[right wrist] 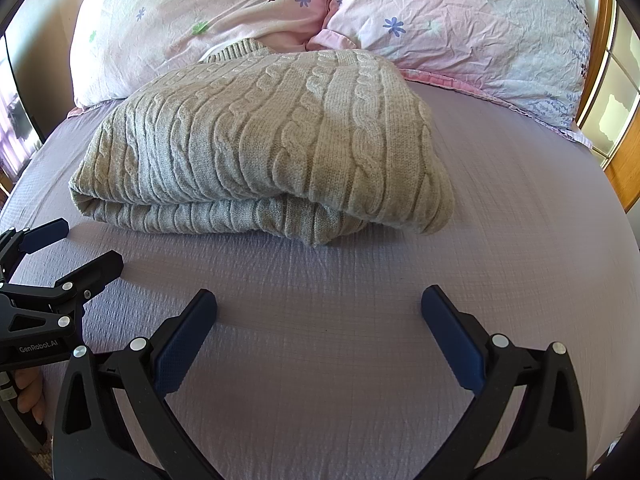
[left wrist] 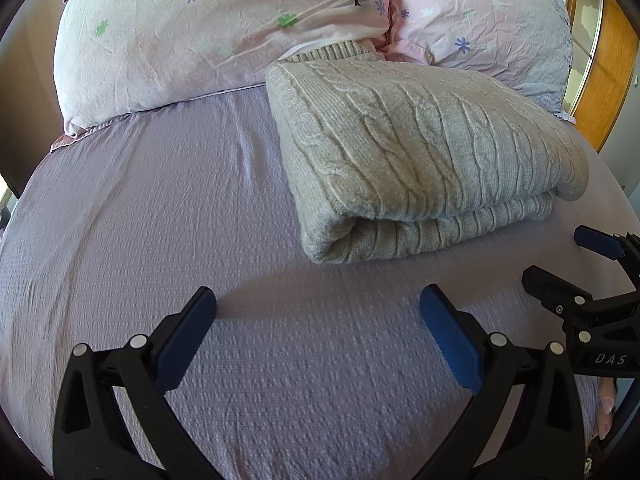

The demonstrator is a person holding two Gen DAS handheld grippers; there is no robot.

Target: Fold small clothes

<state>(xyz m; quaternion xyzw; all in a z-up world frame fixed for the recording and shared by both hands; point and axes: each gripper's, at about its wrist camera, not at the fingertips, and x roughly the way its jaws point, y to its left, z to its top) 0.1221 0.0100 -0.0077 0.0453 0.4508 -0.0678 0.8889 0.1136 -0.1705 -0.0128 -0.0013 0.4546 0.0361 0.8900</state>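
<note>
A grey cable-knit sweater (left wrist: 424, 152) lies folded in a thick bundle on the lilac bed sheet (left wrist: 160, 240); it also shows in the right wrist view (right wrist: 264, 148). My left gripper (left wrist: 318, 300) is open and empty, just above the sheet, short of the sweater's near left corner. My right gripper (right wrist: 319, 300) is open and empty, in front of the sweater's near edge. Each gripper shows in the other's view: the right gripper (left wrist: 560, 260) at the right edge, the left gripper (right wrist: 80, 244) at the left edge, both open.
Two pink floral pillows (left wrist: 208, 32) (right wrist: 472, 28) lean at the head of the bed behind the sweater. A wooden frame with glass panes (right wrist: 616, 120) stands at the right. The sheet (right wrist: 520, 200) drops off at the bed's sides.
</note>
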